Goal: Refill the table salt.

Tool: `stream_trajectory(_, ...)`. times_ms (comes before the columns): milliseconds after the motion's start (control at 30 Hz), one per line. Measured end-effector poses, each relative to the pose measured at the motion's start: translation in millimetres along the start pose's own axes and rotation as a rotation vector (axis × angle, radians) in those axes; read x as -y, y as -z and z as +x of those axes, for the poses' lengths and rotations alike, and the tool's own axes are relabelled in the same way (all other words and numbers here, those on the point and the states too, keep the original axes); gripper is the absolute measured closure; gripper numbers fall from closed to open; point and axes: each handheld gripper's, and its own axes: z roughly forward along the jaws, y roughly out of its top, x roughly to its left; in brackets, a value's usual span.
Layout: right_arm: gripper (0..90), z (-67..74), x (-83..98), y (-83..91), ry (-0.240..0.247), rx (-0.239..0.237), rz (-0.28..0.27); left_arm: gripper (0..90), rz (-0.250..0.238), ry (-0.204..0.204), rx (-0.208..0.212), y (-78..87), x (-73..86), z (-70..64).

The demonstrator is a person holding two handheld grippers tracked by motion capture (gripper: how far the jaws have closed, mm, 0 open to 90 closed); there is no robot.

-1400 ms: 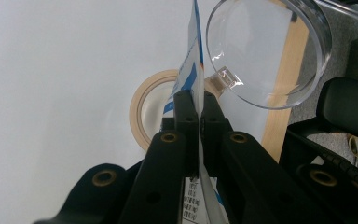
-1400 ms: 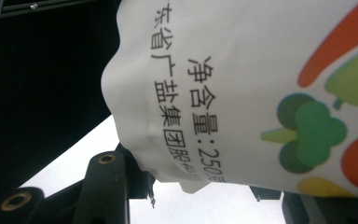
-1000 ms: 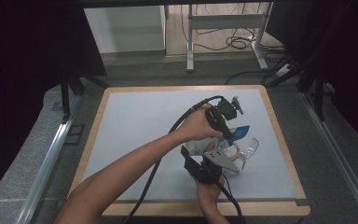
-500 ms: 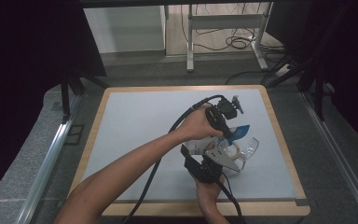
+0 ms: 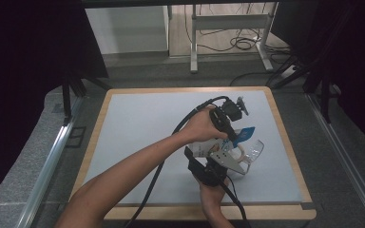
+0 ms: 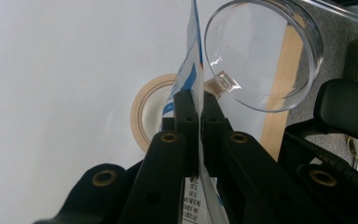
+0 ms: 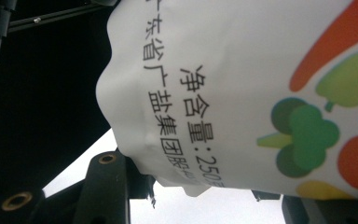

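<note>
Salt packet [image 7: 242,93], white with printed characters and vegetable pictures, held off the surface [image 5: 138,123] toward its right half, nearer the front edge than the back; both grippers on it.

Left gripper [image 6: 198,100]: fingers [image 6: 184,112] fully closed, pinching the thin top seal of the packet [image 6: 193,56] edge-on; blue-printed strip rises above them.

Right gripper [image 5: 228,159]: fingers [image 7: 107,186] partly closed around the bulging body of the packet, gripping it from below; grey three-cornered plate on top in the high view.

Clear round dish [image 6: 265,51]: beside the packet's top, toward the right edge of the surface, mouth tilted toward the packet.

Tape roll [image 6: 142,116]: tan ring, lying flat on the surface under the packet and just beside the dish.

Step in hand, as judged: opening the packet at its seal for pouring into the dish. Handling notes: keep the body grip firm but not crushing, lest contents spurt once the seal gives; pull the seal away from the body in one steady line; hold the torn mouth over the dish rim before tilting; avoid snagging the tape roll.
</note>
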Motion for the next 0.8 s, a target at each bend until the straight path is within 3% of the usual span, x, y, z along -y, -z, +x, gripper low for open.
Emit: stream_trajectory(800, 52.2, -0.3, -0.4, -0.4, 0.001, 0.007, -0.001, 89.7, 0.014, 0.004, 0.007, -3.9, -1.0, 2.8)
